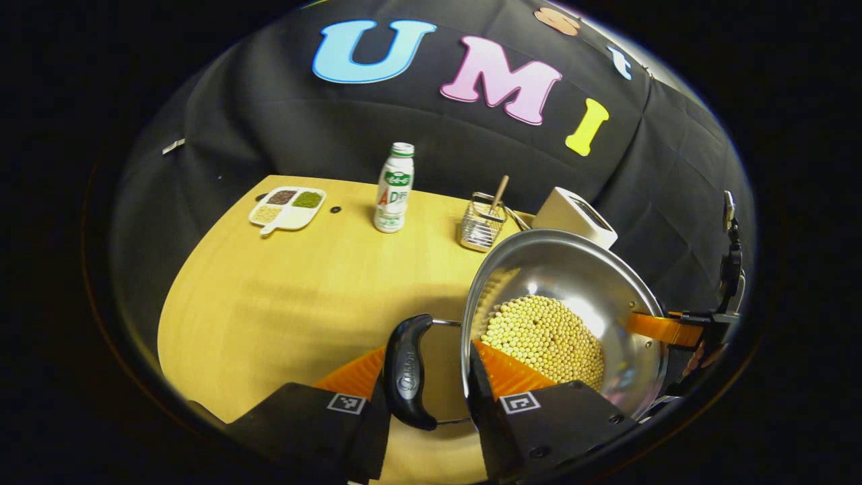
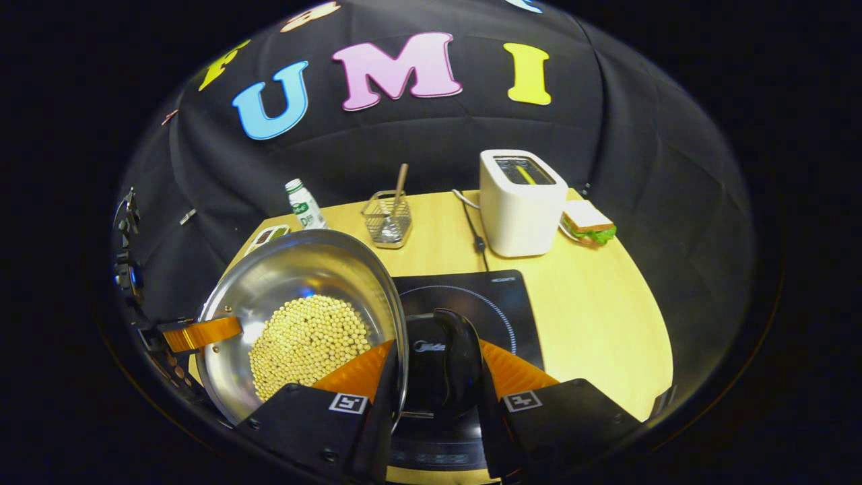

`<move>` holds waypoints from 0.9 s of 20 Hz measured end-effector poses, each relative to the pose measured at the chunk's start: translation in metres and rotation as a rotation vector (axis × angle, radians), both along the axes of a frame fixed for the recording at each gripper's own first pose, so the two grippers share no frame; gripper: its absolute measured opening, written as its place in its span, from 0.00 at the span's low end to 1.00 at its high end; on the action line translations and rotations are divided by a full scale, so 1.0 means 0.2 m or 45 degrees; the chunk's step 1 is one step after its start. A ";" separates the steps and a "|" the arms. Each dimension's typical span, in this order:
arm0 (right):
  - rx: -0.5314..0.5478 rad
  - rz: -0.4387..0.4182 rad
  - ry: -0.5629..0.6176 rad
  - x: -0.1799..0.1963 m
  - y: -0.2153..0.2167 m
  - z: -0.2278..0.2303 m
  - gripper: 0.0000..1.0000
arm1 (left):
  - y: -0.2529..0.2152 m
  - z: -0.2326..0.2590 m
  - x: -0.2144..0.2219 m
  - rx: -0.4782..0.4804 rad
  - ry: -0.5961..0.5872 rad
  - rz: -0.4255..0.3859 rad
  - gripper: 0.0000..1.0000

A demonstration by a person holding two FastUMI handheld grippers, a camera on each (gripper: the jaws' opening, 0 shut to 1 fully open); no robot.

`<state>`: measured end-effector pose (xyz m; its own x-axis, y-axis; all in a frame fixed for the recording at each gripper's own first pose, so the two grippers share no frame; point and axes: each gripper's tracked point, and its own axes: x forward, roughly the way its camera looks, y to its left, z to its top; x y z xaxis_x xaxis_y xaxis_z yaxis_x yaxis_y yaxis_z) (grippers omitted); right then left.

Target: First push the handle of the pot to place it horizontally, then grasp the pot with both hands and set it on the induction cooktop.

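Where cooktop (image 2: 471, 296) shows, pot (image 2: 296, 296) seemingly aloft.

The left gripper (image 1: 431, 367) has both fingers closed against a pot handle (image 1: 408, 370). The right gripper (image 2: 438, 367) has both fingers closed against the opposite handle (image 2: 448, 360). Each gripper faces the other across the pot.

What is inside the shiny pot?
The pot holds a heap of small pale yellow beans lying against its lower side. The upper part of the inside is bare metal. The beans cover the bottom under them, so what lies beneath cannot be seen.
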<state>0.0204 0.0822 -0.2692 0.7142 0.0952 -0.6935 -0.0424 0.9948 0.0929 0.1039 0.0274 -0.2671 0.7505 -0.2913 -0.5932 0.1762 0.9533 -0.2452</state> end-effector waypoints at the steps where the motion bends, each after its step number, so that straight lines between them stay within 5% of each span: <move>1: 0.005 -0.014 0.001 0.01 -0.06 0.00 0.58 | -0.06 -0.01 0.02 0.000 0.002 -0.012 0.57; 9: 0.009 -0.037 0.033 0.15 -0.38 -0.10 0.58 | -0.39 -0.12 0.15 0.000 0.026 -0.023 0.58; 18: 0.031 0.035 0.083 0.27 -0.48 -0.26 0.58 | -0.50 -0.27 0.19 0.020 0.061 0.063 0.57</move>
